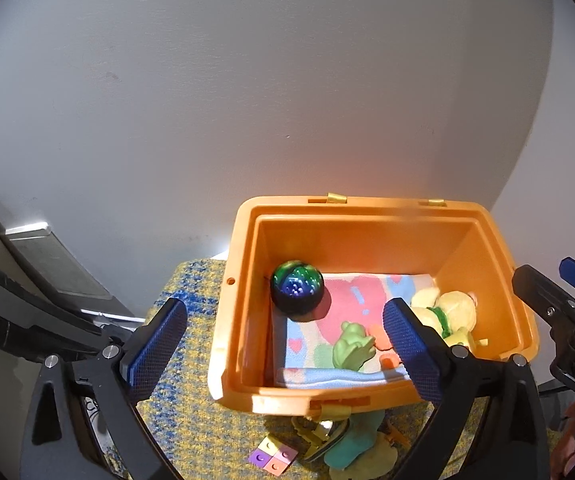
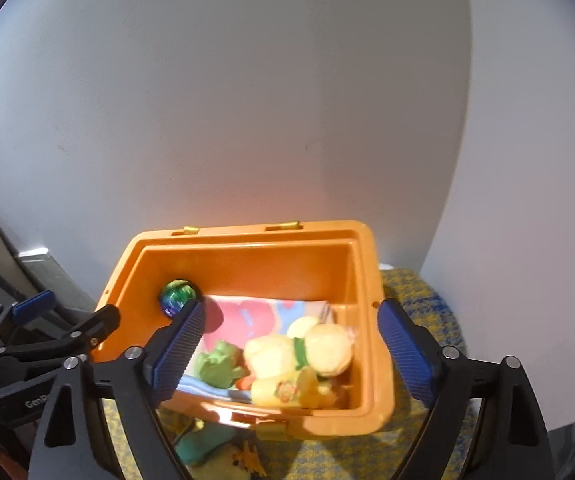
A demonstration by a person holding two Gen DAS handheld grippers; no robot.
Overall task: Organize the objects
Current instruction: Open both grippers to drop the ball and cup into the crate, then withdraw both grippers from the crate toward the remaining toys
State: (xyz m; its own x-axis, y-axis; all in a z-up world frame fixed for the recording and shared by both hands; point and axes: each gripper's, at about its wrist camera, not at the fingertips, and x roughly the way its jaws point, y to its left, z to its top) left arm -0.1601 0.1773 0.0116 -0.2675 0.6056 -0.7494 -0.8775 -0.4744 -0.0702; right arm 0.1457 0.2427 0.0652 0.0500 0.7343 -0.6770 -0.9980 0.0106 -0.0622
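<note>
An open orange bin (image 1: 239, 280) (image 2: 367, 280) stands on a yellow-blue woven cloth (image 1: 191, 420). Inside lie a shiny green-blue ball (image 1: 296, 286) (image 2: 177, 296), a colourful folded towel (image 1: 347, 300) (image 2: 243, 320), a green frog toy (image 1: 352, 347) (image 2: 217, 366) and a yellow plush (image 1: 449, 308) (image 2: 307, 354). My left gripper (image 1: 285, 344) is open and empty above the bin's near left corner. My right gripper (image 2: 291, 354) is open and empty over the bin's near side; it also shows in the left wrist view (image 1: 559, 300).
In front of the bin lie a teal and yellow soft toy (image 1: 351, 444) (image 2: 203, 446), a metal buckle (image 1: 319, 436) and a purple-pink tile (image 1: 273, 458). A grey wall rises behind. A grey appliance (image 1: 47, 264) stands at the left.
</note>
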